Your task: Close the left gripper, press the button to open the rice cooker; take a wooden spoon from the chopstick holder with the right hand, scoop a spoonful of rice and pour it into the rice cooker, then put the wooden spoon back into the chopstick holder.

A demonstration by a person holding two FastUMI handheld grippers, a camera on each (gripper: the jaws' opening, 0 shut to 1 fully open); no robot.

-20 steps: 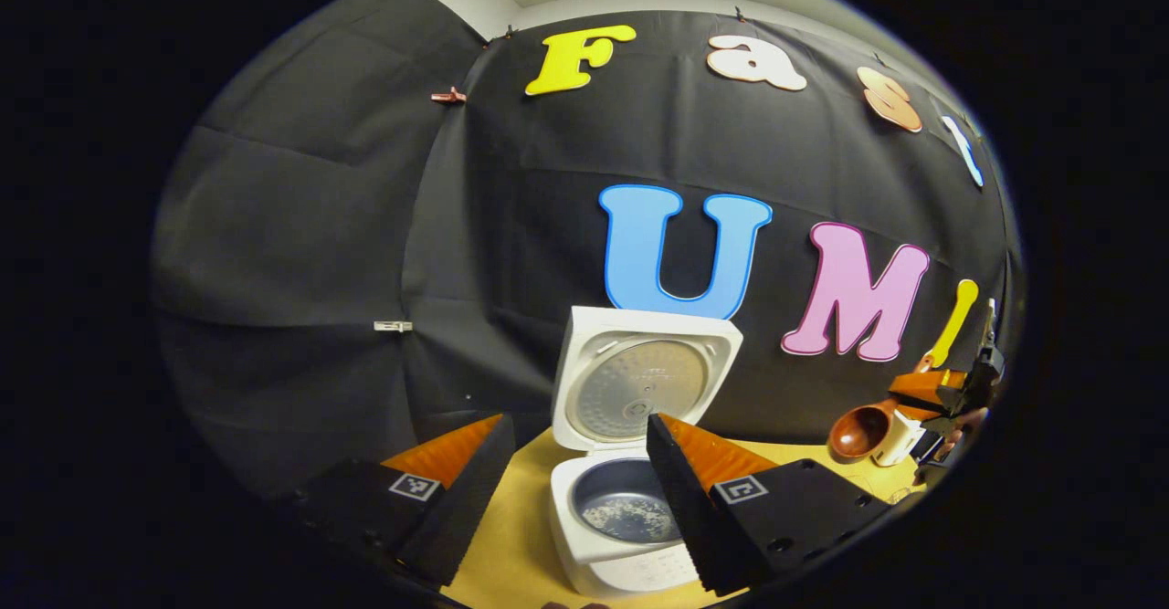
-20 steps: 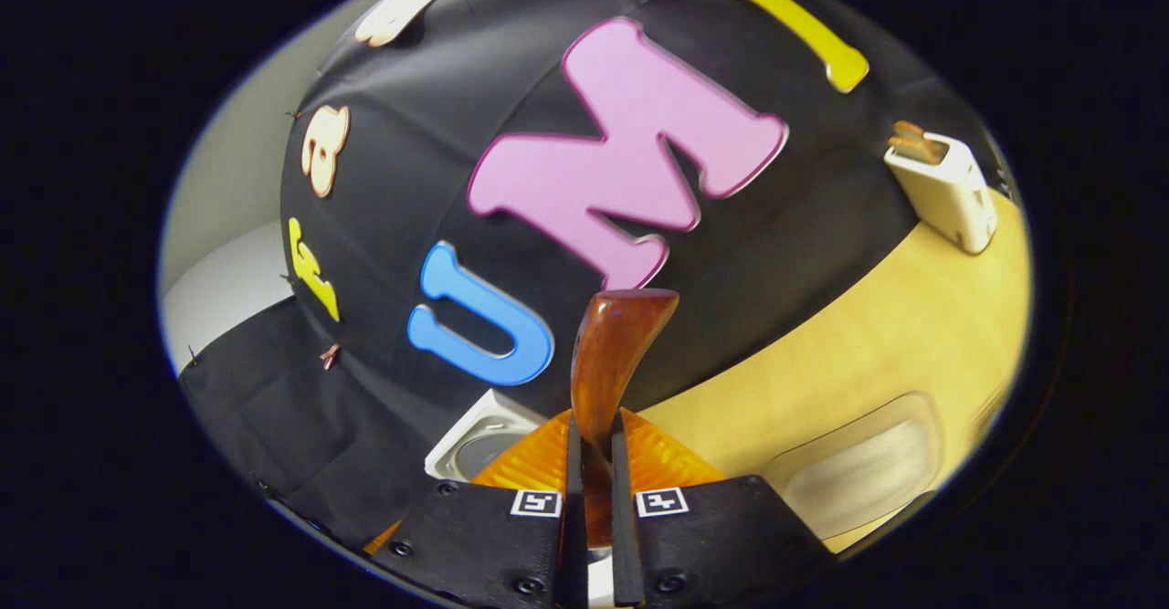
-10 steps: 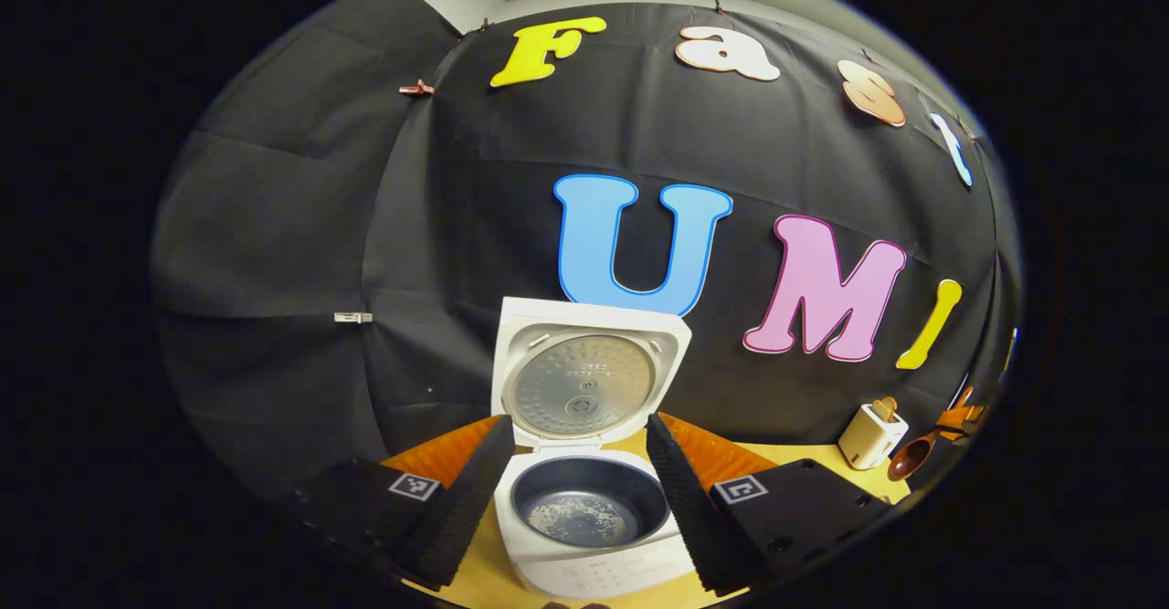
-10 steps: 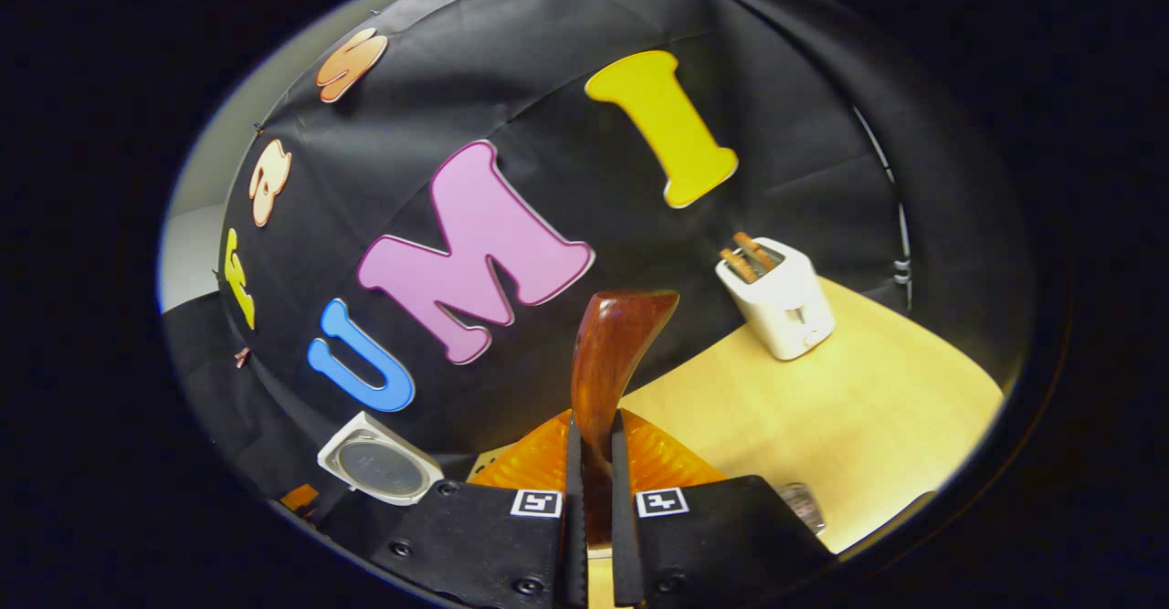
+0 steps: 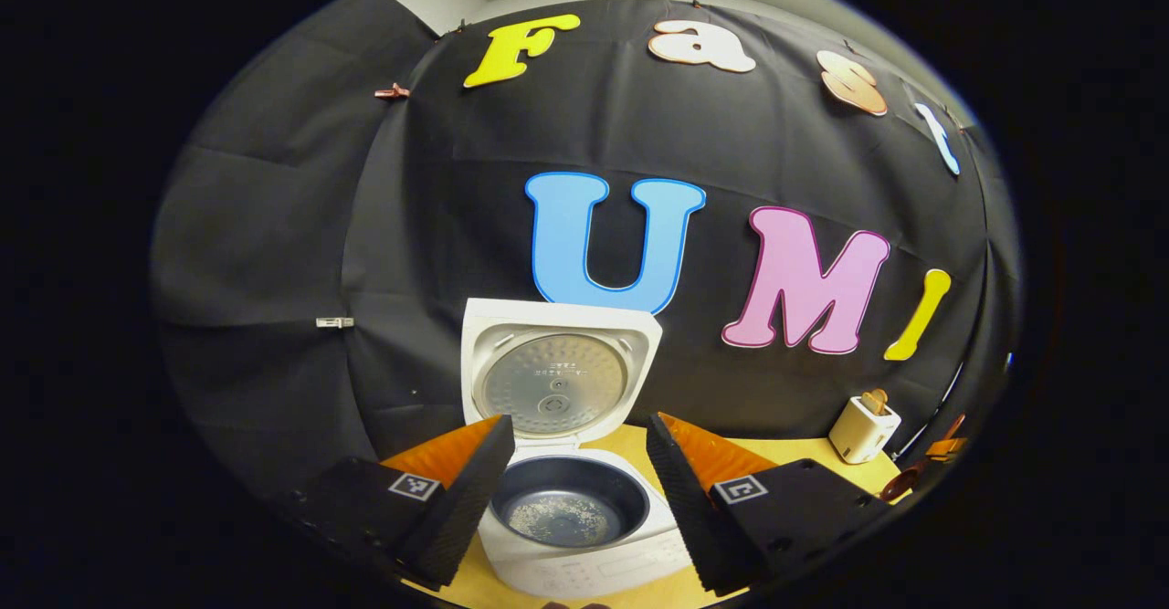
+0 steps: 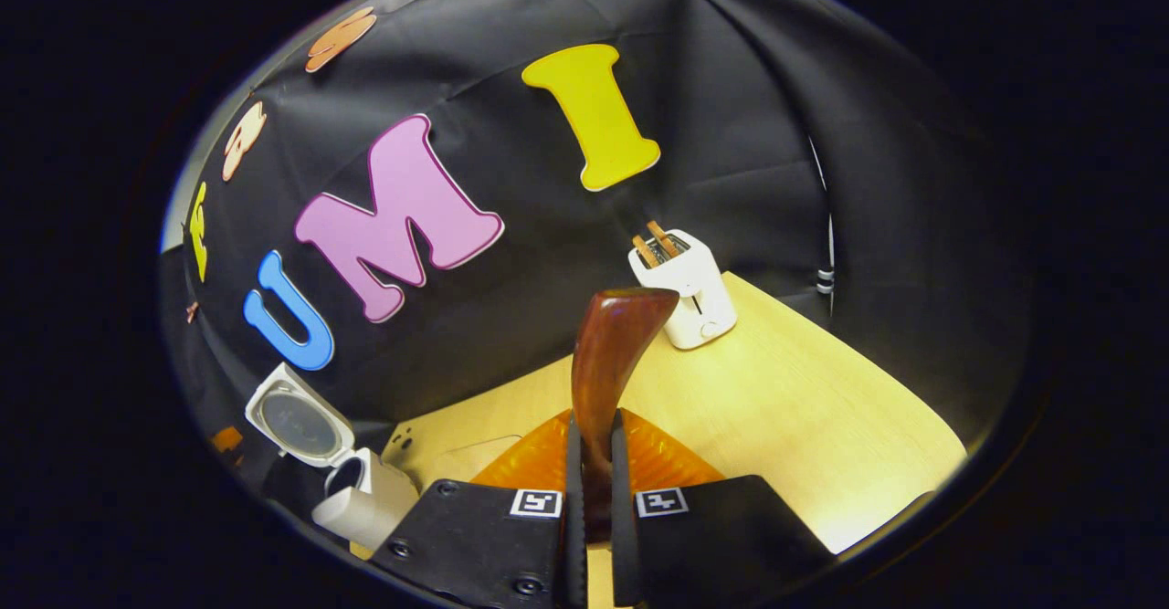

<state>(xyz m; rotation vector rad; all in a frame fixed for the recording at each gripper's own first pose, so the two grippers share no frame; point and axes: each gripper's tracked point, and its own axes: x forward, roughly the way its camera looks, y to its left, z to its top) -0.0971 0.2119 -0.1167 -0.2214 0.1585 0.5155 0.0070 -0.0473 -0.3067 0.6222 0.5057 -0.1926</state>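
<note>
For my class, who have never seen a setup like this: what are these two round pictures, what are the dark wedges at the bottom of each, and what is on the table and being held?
There is no robot here. A person holds a hand-held two-finger gripper in each hand, and a wide-angle camera rides on each, looking forward along its fingers. The wedges at the bottom are those fingers.

In the left gripper view, the left gripper has its jaws spread apart and holds nothing. Past it stands a white rice cooker with its lid raised and some rice in the dark inner pot.

In the right gripper view, the right gripper has its jaws closed on the handle of a wooden spoon. Beyond it, on the pale wooden table, stands a white holder with wooden pieces sticking out of the top. The open rice cooker appears at the lower left.
</note>
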